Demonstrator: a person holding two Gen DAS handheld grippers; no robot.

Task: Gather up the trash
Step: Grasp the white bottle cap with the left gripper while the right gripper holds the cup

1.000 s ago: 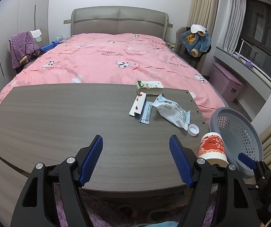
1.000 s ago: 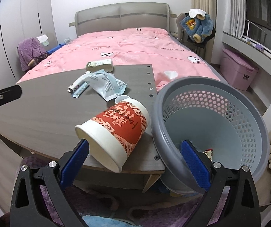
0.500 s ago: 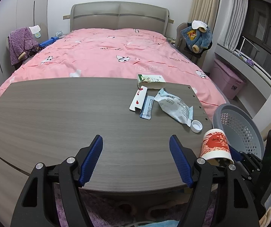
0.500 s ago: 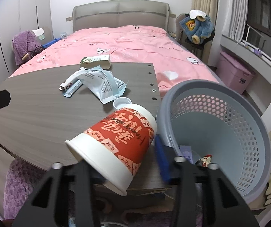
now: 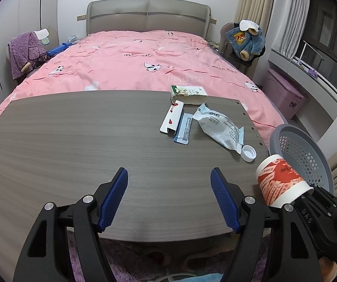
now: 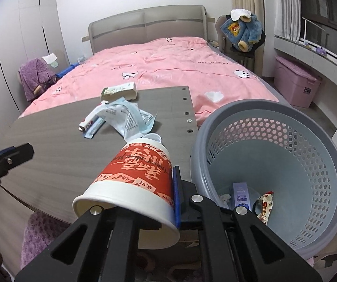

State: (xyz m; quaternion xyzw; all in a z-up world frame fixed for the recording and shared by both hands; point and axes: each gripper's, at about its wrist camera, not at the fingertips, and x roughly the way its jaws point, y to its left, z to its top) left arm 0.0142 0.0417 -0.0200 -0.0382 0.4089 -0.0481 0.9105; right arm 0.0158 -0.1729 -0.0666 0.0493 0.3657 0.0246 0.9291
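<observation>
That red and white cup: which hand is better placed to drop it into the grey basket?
The right. The right gripper is shut on the cup's rim, beside the basket. The left gripper hangs open over the table.

Left gripper point(image 5: 169, 199): jaws apart, nothing between them, angled downward. Right gripper point(image 6: 173, 199): jaws have just been closing, now clamped on paper cup point(image 6: 133, 176) wall.

Open left tongs point(image 5: 169, 199) hover over the table point(image 5: 74, 141).
</observation>
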